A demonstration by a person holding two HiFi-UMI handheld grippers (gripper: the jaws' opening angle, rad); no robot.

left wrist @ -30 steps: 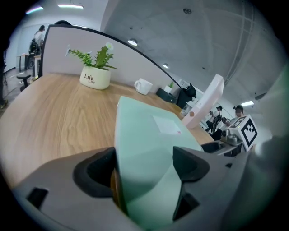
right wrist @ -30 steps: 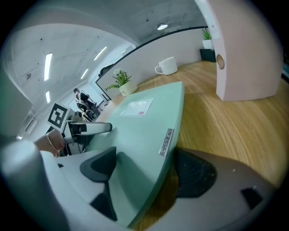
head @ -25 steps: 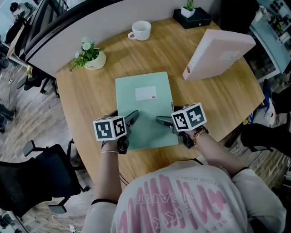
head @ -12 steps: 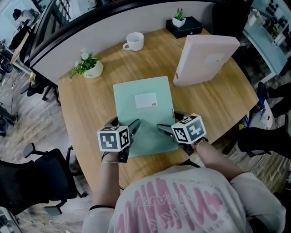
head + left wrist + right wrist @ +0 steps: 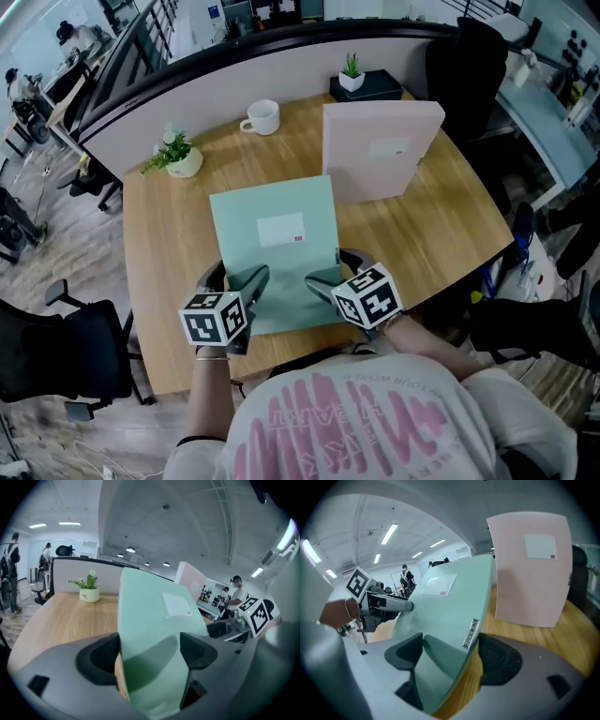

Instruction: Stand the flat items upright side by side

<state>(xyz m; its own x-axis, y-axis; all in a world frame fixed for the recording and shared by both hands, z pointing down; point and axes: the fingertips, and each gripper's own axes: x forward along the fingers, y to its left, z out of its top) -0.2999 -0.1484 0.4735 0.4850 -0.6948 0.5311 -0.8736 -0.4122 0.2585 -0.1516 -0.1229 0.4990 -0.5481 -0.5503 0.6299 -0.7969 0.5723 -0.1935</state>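
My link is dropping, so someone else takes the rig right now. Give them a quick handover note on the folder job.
Left gripper: jaws shut on the near-left edge of the green folder.
Right gripper: jaws shut on the same folder's near-right edge.
Green folder: held tilted over the table, not upright.
Pink folder: stands upright on the table, beyond the green one and to its right.
Done: pink folder standing.
Left: bring the green folder up onto its edge beside the pink one, check that it stands, then open both jaws.
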